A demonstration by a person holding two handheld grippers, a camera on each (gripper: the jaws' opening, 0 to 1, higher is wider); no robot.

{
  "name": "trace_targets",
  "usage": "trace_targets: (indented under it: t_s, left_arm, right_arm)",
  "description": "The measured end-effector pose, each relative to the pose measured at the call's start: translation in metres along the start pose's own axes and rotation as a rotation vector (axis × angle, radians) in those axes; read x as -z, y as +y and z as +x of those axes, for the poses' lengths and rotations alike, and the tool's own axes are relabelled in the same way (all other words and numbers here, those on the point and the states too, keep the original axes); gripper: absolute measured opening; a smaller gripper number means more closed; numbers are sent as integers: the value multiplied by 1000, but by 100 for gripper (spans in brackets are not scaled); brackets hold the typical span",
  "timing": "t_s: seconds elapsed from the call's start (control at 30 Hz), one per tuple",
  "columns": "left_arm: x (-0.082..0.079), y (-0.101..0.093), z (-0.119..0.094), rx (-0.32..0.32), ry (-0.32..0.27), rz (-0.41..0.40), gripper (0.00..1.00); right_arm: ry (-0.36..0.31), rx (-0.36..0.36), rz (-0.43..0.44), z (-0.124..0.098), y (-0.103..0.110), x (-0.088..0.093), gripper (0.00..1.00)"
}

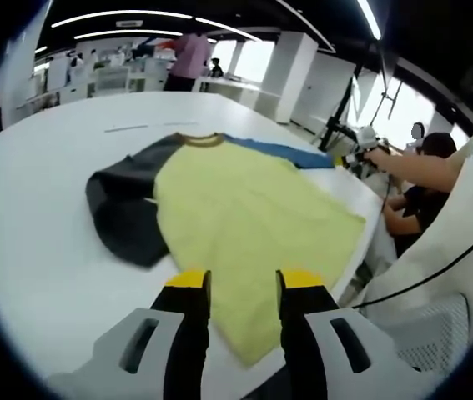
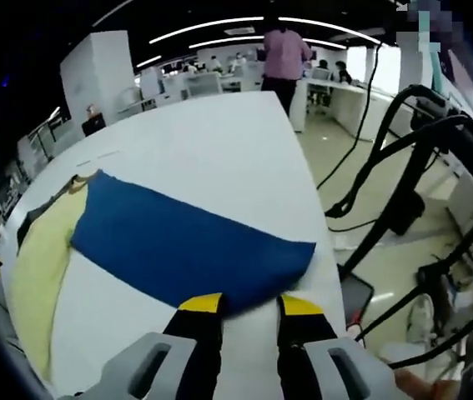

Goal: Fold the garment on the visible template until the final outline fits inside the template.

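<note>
Garment (image 1: 244, 212), a long-sleeved shirt with a yellow body, one dark grey sleeve (image 1: 128, 208) and one blue sleeve (image 2: 186, 246), lies spread flat on a white table (image 1: 44, 250). In the left gripper view, the left gripper (image 1: 243, 283) has its yellow-tipped fingers (image 1: 188, 279) narrowly parted, hovering over the shirt's hem; cloth shows in the gap beyond the tips, and whether any is pinched cannot be told. The grey sleeve lies ahead and to the left of those fingers, the collar straight ahead at the far end. In the right gripper view, the right gripper (image 2: 251, 304) reaches the cuff end of the blue sleeve, which stretches away ahead and to the left of its fingers; the tips look parted with the cuff edge just at or between them, but the fisheye blur makes a firm hold uncertain. No template outline can be made out on the table. Judging by this, folding has barely begun: both sleeves are still extended and the body is unfolded, so sleeve folds and body folds all remain. A person (image 2: 282, 54) stands beyond the table's far end.
</note>
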State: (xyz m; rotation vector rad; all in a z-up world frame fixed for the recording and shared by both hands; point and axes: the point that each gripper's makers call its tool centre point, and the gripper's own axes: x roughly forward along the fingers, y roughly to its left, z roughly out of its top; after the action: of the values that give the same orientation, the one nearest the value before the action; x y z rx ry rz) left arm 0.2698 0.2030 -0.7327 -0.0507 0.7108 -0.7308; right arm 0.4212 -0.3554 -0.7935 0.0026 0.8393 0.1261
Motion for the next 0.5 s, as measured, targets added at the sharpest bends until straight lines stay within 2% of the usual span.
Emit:
trace_targets:
  t_s: [0.33, 0.5]
  left_arm:
    - [2, 0, 1, -2, 8, -1, 28]
    - [2, 0, 1, -2, 9, -2, 28]
  right_arm:
    - [-7, -13, -84, 1, 7, -5, 1]
    - [-28, -18, -86, -6, 5, -12, 0]
